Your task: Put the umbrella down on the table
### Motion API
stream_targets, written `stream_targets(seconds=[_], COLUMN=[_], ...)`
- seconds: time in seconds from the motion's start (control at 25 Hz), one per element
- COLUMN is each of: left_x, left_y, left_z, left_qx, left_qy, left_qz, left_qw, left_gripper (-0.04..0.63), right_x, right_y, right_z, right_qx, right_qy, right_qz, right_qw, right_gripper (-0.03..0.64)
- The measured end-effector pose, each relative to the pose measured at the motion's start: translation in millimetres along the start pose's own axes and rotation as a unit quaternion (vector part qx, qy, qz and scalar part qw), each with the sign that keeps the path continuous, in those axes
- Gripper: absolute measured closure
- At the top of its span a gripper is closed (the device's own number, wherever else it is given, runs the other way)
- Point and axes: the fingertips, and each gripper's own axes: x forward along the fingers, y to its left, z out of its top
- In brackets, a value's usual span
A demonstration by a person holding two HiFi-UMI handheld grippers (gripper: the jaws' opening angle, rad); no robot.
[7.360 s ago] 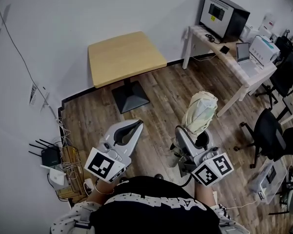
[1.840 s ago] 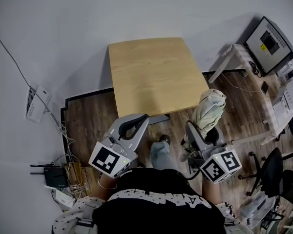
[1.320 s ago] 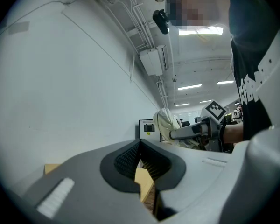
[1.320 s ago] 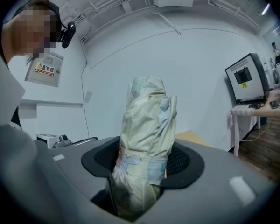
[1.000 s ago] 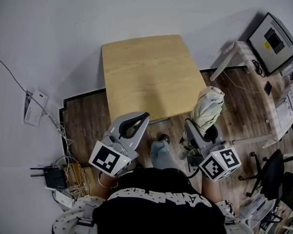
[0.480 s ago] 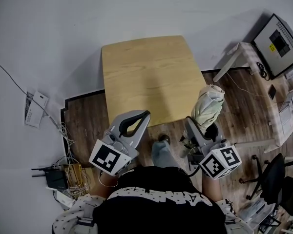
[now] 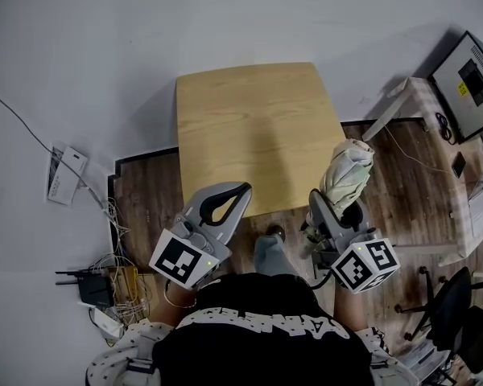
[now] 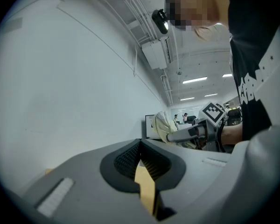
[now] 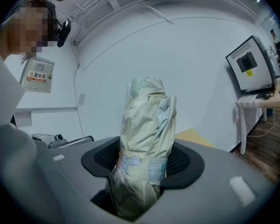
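Your left claw [image 7: 240, 191] showed against the near edge of the counter [image 7: 249, 119]. Its jaws were drawn together with nothing gripped. The left gripper view showed only a sliver of wood colour through the slot behind the tips.

The counter, a light-wood top, stood directly ahead of you by the wall.

Your right claw [image 7: 338, 215] was clamped on the folded umbrella [image 7: 348, 171]. It gripped the bundle low, about its strap, and the bundle stood roughly upright. The umbrella was held in the air just off the counter's near right corner, not yet over the top.

Assessment: carry-in stage; placement not begun. The next move calls for:
- bringing the right claw forward and leftward over the counter;
- tipping the umbrella towards flat;
- lowering it until the counter bears its weight;
- parting the jaws only then.
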Motion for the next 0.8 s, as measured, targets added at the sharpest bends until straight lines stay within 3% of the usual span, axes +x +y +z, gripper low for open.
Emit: stream_targets(seconds=[0.8], left_x=[76], left_y=[32], left_z=[11], left_qx=[0.013], left_qy=[0.015], left_qz=[0.031], left_qw=[0.9993], left_gripper=[0.600], right_x=[61], right_y=[-56], right_z=[27], right_qx=[0.002], right_qy=[0.024], right_qz=[0.040], right_qw=[0.999], right_gripper=[0.324])
